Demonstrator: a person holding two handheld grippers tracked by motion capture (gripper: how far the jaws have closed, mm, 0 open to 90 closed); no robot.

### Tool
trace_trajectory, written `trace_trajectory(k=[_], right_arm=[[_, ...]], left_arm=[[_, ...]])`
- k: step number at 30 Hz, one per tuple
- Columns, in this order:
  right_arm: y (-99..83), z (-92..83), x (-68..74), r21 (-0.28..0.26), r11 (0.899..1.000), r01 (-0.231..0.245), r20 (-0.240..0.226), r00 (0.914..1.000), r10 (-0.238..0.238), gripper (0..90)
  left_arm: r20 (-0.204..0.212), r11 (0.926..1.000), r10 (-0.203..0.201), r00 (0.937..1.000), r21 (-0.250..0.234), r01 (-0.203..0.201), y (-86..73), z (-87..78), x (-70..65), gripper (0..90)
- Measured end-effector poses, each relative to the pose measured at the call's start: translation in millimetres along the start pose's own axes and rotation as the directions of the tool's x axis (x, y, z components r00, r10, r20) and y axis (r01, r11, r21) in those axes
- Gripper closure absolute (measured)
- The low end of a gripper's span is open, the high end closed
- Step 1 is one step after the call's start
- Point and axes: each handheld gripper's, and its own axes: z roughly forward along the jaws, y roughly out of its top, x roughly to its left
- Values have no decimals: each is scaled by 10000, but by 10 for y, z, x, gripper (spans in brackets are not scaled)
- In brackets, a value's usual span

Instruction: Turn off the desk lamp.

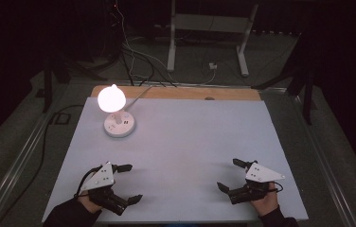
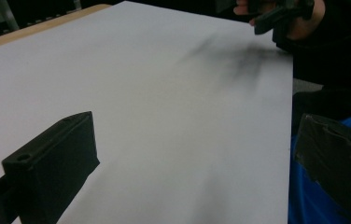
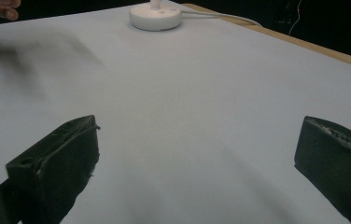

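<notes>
While both tools rested low at the near edge of the worktop (image 1: 181,142), neither held anything. The left gripper (image 1: 128,183) sat at the near left corner with its jaws spread wide and empty, pointing across the sheet toward the other hand. The right gripper (image 1: 230,174) sat at the near right, jaws likewise wide apart and empty, angled toward the far left. This mirrored, parked stance read, in my judgement, as a ready position ahead of any reach.

The only object on the surface was a small desk lamp (image 1: 115,113), standing upright at the far left, well apart from both grippers. Its globe was lit and its round white base (image 3: 155,17) lay flat on the pale sheet; a white cable (image 3: 220,17) ran off the far edge, which likely explains its placement near that edge.

Small markings showed on the base, too small to read. No brand or other writing could be made out.
</notes>
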Motion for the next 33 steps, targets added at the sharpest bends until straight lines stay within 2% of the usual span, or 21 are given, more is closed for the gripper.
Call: trace_trajectory(k=[4,5,6,8,9,10,13,16,17,18,20,21,22,27,32,33], right_arm=[[2,3,7,-22,10000,-17,-16,10000,17,0],[4,4,8,-25,10000,-9,-35,10000,9,0],[4,8,6,-23,10000,-25,-59,10000,24,0],[3,9,7,-20,10000,-50,-63,10000,49,0],[4,9,9,-31,10000,-34,-72,10000,34,0],[5,8,12,-26,10000,-26,-75,10000,26,0],[6,9,12,-46,10000,-47,-101,9999,46,0],[6,12,15,-17,10000,-46,-151,9999,46,0],[6,12,14,-10,10000,-77,-158,9998,77,0],[6,12,14,-10,10000,-77,-158,9998,77,0],[5,11,11,-41,9999,-102,-167,9998,101,0],[6,9,13,-43,10000,-87,-169,9998,87,0],[7,8,13,-47,10000,-66,-179,9998,65,0],[7,6,7,-86,9999,-101,-180,9998,100,0],[9,0,10,-109,9999,-128,-206,9997,126,0],[9,0,11,-117,9999,-116,-199,9997,114,0]], left_arm=[[-112,9999,-104,9999,-91,103,52,7,12,3],[-369,9998,-78,9993,-189,71,64,8,13,3],[-796,9992,-172,9967,-369,143,95,1,33,3],[-933,9986,-233,9954,-495,187,110,-6,46,3],[-1312,9978,-334,9908,-605,256,143,-16,67,3],[-1312,9978,-334,9908,-605,256,143,-16,67,4],[-1742,9956,-546,9832,-841,404,182,-32,107,3],[-2200,9948,-697,9730,-875,514,229,-25,153,4],[-2311,9945,-738,9701,-895,544,240,-18,166,3],[-2311,9945,-738,9701,-895,544,240,-18,166,4],[-2533,9938,-835,9638,-922,619,261,-4,193,4],[-2851,9935,-896,9543,-925,656,281,15,220,4],[-2851,9935,-896,9543,-925,656,281,15,220,4],[-3616,9898,-1218,9244,-1138,858,327,47,300,4],[-4209,9893,-1405,8962,-949,1106,373,87,372,4],[-4384,9883,-1498,8862,-932,1209,380,109,405,4]])
